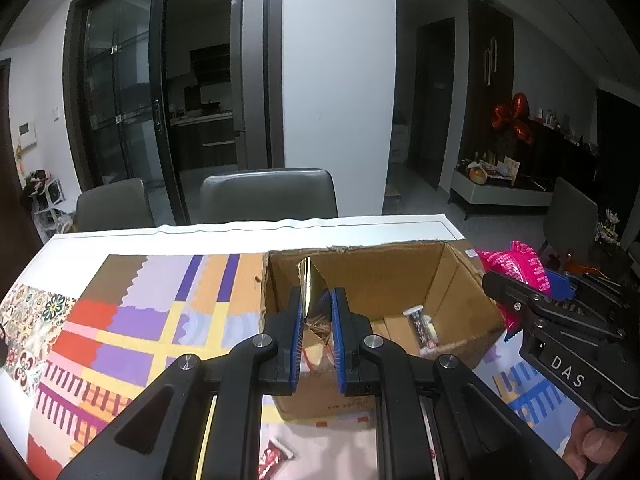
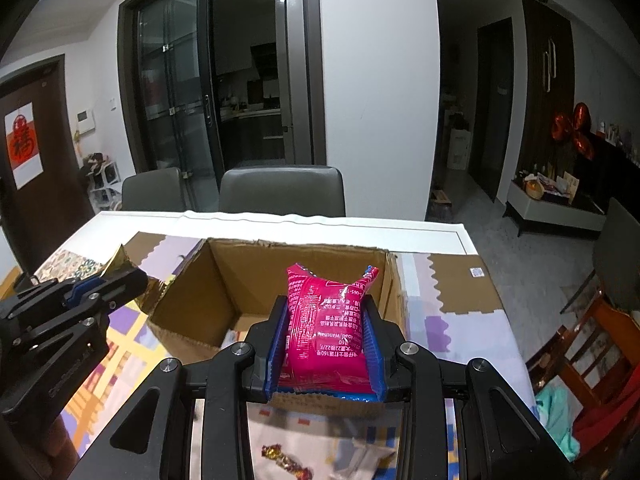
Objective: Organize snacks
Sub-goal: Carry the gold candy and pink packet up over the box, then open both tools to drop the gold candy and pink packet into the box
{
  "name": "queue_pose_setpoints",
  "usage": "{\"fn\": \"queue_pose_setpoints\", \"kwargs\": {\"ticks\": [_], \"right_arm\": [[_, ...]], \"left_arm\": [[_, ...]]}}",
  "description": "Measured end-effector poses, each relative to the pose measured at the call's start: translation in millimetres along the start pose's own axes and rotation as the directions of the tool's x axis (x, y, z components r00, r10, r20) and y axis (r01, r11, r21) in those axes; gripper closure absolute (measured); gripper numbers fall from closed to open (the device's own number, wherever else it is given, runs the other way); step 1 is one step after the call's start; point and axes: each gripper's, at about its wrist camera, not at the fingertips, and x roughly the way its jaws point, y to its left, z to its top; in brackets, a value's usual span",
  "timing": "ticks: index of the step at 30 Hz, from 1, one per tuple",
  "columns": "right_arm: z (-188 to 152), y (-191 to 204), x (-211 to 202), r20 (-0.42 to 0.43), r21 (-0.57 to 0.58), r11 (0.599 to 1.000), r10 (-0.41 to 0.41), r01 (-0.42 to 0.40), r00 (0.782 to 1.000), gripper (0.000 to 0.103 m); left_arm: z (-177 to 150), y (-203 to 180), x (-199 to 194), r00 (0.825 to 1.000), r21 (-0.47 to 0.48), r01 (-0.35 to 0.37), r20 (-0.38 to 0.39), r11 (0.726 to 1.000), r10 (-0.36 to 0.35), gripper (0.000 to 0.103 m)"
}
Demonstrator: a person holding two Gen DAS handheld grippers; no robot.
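Observation:
An open cardboard box (image 1: 452, 280) (image 2: 224, 280) stands on the table. My left gripper (image 1: 316, 300) is shut on a gold foil snack packet (image 1: 307, 288), held edge-on over the box's left part; the packet also shows in the right wrist view (image 2: 120, 264). My right gripper (image 2: 325, 308) is shut on a pink snack bag (image 2: 324, 324), held above the box's near edge; the bag shows in the left wrist view (image 1: 516, 268). A small white-capped tube snack (image 1: 420, 324) lies inside the box.
A colourful patterned mat (image 1: 132, 320) covers the white table (image 1: 360, 228). Wrapped candies lie near the front edge (image 1: 272, 456) (image 2: 288, 460). Grey chairs (image 1: 268, 196) stand behind the table; a wooden chair (image 2: 592, 340) is at the right.

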Motion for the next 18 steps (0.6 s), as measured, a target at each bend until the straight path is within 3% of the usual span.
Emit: {"fn": "queue_pose_setpoints", "kwargs": {"ticks": [18], "right_arm": [[10,-6,41,-0.024,0.004,1.000,-0.004,0.004,1.000,0.067]], "left_arm": [[13,2,49,0.999,0.006,0.015,-0.029,1.000,-0.015,0.088]]}}
